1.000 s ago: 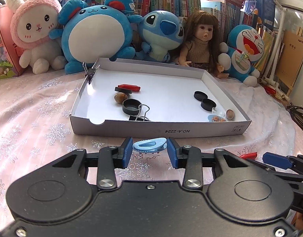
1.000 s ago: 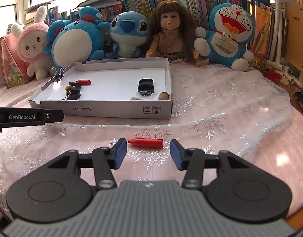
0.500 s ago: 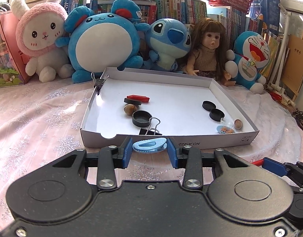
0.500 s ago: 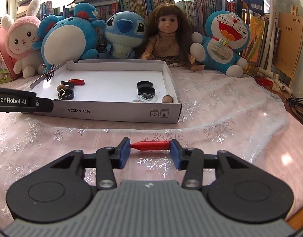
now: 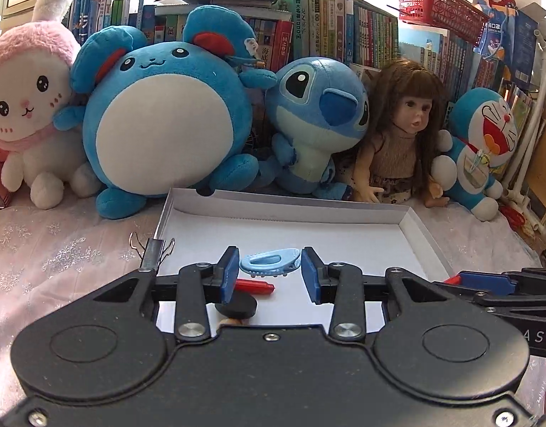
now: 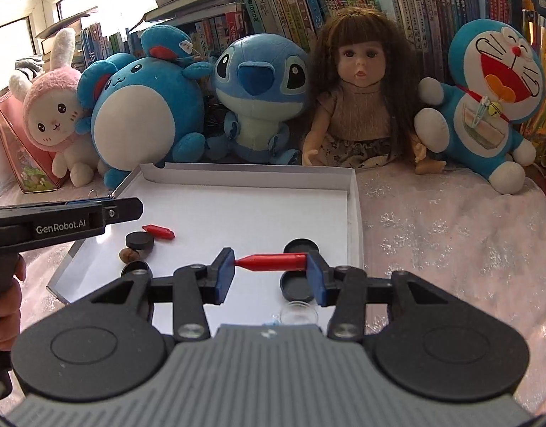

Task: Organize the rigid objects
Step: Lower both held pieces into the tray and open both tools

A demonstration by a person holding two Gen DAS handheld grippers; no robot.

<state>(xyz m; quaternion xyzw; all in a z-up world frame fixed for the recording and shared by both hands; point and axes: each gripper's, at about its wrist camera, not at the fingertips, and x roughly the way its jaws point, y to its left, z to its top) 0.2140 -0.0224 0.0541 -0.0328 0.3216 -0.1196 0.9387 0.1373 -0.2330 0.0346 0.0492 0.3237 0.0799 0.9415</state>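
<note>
Both grippers hang over the white shallow box (image 6: 355, 213), the landmark here, which lies on a pink snowflake cloth (image 6: 451, 235) in front of a row of plush toys and a doll. The left gripper (image 5: 269, 272) carries a light blue clip (image 5: 270, 261) between its blue pads (image 5: 227, 273); the left pad touches it, while a sliver of gap shows at the right pad, so whether the jaws are clamped or just letting go cannot be told. It hangs above the box's near-left floor, close to a red capsule (image 5: 255, 287) and a black disc (image 5: 236, 306) already lying there, probably so like things end up together. The right gripper (image 6: 271, 272) has its jaws closed on a second red capsule (image 6: 271, 262), held end to end, a grip that keeps the round body from rolling. It sits above the box's near-right part, over two black caps (image 6: 296, 286) and a clear lid (image 6: 298, 316). A binder clip (image 5: 152, 253) pinches the box's left wall.
</note>
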